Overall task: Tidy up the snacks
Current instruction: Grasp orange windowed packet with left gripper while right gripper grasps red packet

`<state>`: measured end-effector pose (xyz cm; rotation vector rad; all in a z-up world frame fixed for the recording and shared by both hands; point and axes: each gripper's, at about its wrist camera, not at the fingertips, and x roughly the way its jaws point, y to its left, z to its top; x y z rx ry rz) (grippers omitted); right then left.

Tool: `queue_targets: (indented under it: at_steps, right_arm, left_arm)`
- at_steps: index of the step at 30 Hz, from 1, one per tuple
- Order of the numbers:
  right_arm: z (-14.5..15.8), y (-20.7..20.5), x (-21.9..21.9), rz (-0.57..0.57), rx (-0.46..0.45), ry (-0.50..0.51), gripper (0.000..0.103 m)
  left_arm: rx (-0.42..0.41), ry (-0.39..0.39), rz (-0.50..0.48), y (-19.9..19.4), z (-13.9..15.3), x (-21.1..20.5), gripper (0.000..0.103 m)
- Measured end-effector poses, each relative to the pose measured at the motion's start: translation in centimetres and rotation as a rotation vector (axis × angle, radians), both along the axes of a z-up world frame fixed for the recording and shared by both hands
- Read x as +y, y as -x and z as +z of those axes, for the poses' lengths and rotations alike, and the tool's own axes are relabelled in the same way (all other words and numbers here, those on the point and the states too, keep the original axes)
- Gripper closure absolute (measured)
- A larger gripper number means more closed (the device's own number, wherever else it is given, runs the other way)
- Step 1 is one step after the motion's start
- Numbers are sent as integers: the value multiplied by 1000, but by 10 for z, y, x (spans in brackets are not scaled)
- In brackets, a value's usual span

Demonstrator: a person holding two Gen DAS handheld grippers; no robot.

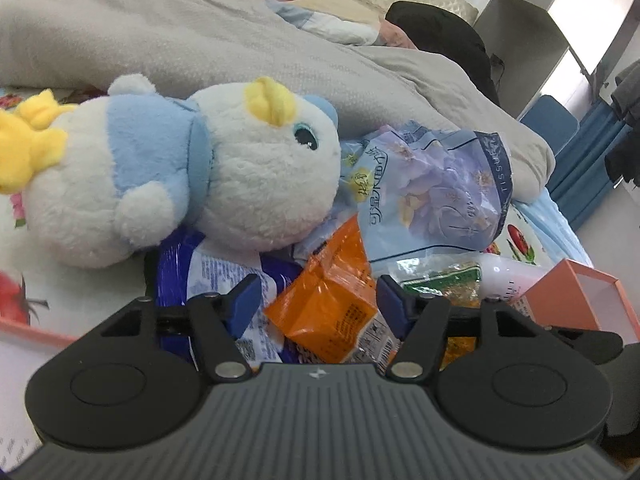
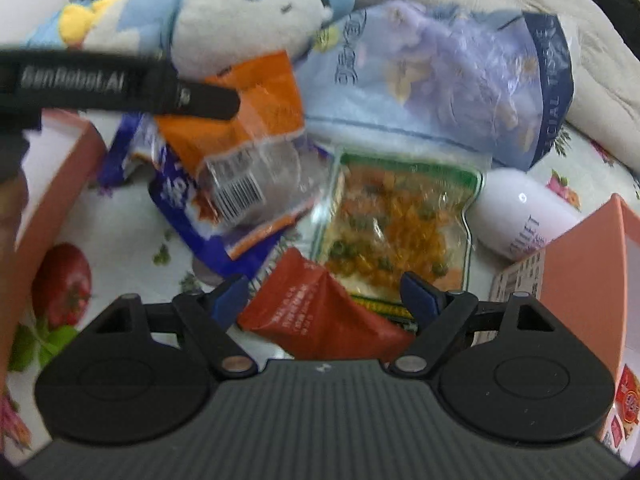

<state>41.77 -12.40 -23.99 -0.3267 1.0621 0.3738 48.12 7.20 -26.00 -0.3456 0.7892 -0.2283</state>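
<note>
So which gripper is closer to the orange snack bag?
Left. The left gripper has its open jaws on either side of the orange snack bag. The right gripper sits lower down over the red packet, with the orange bag farther ahead.

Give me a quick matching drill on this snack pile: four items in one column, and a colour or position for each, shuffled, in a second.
Items:
1. plush toy
2. tissue pack
3. white bottle
4. red-brown packet

Descriptions:
A. between the right gripper's open fingers
B. lying beside the peach box
C. pale blue-lilac, floral print
D. head resting on the orange packet

Pairs: 1-D, 2-C, 3-B, 4-A
</note>
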Motion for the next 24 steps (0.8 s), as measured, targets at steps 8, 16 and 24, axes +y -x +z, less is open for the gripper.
queue_targets:
  at_steps: [8,16,24]
  right_arm:
    - [-7,11,2,-23,2,-40,25]
    - [-2,23,3,-47,-7,-71,65]
    - [13,37,-5,-71,-25,-110,67]
  left_arm:
    - [-7,-81,-38,-11,-3,-13,54]
    - [-10,-136,-50,-7,-4,-24,95]
    - [-24,-115,6,19,7,-19,100]
